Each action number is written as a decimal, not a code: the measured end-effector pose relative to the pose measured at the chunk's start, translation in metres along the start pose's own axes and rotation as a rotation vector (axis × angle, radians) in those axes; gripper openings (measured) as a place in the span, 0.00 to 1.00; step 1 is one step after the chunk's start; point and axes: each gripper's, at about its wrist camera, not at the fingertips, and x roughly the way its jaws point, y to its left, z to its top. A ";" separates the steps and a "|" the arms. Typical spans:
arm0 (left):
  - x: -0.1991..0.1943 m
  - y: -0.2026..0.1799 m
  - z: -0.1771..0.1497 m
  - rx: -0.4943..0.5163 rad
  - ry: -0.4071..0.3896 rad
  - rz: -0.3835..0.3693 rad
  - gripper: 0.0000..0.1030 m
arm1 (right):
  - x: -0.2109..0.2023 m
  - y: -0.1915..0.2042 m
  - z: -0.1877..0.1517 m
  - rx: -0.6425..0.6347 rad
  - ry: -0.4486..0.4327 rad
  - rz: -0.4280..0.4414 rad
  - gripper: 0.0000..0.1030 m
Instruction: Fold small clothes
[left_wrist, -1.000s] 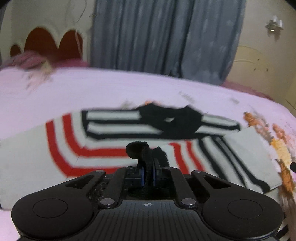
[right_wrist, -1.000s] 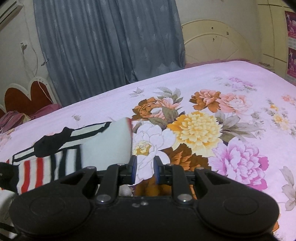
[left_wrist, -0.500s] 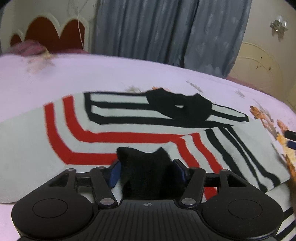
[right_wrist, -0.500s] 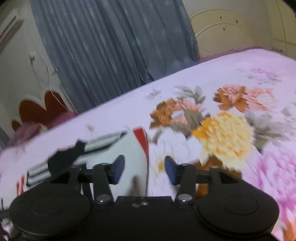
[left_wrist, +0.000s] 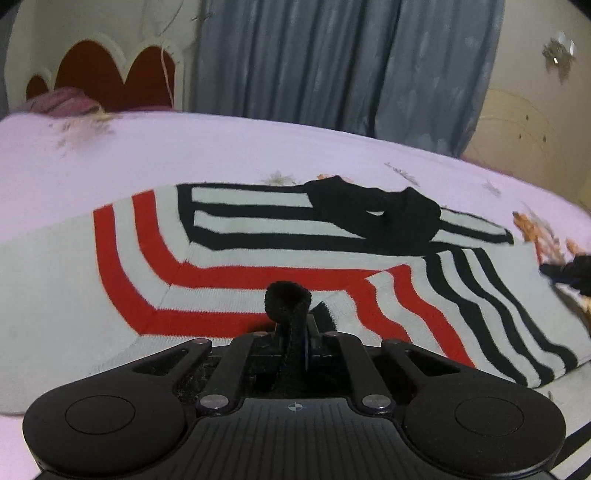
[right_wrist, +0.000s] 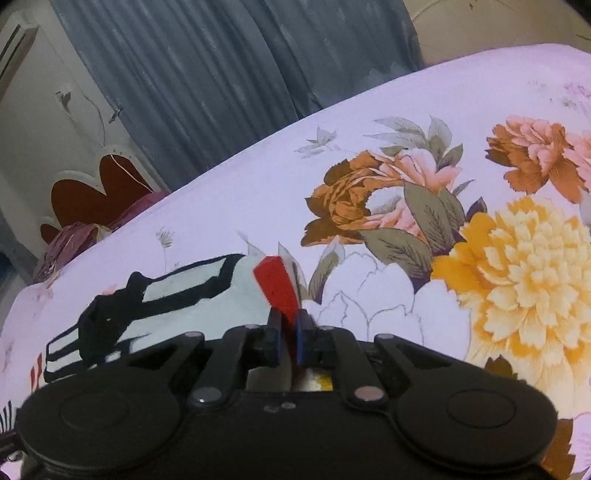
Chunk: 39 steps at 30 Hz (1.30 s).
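Note:
A pale knit sweater (left_wrist: 258, 254) with red and black stripes lies flat on the bed, its black collar (left_wrist: 376, 218) at the far side. My left gripper (left_wrist: 291, 332) sits at the near hem, shut on a raised fold of black cloth (left_wrist: 288, 295). In the right wrist view the same sweater (right_wrist: 192, 302) lies at the left. Its red cuff (right_wrist: 277, 280) sticks up between the pads of my right gripper (right_wrist: 289, 325), whose jaws are closing and pinch it. The right gripper (left_wrist: 569, 275) also shows as a dark blur at the sweater's right edge in the left wrist view.
The bed carries a pink sheet (right_wrist: 258, 184) printed with large flowers (right_wrist: 517, 266) to the right of the sweater. A grey curtain (left_wrist: 332, 62) hangs behind the bed. A red scalloped headboard (left_wrist: 110, 74) and a purple bundle (left_wrist: 62, 101) lie at the far left.
The left jaws opened around the black cloth and shut on it again. The right gripper swung left to the sweater's red cuff, opened wide, then closed on it.

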 end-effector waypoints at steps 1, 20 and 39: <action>0.001 -0.001 0.001 0.000 0.006 -0.007 0.06 | -0.007 0.003 -0.001 -0.004 -0.016 -0.014 0.20; -0.047 -0.097 -0.006 0.164 -0.061 -0.090 0.24 | -0.085 0.071 -0.063 -0.269 0.002 0.012 0.14; 0.011 -0.084 0.018 0.225 0.005 0.027 0.46 | 0.026 0.060 0.011 -0.314 0.038 -0.069 0.07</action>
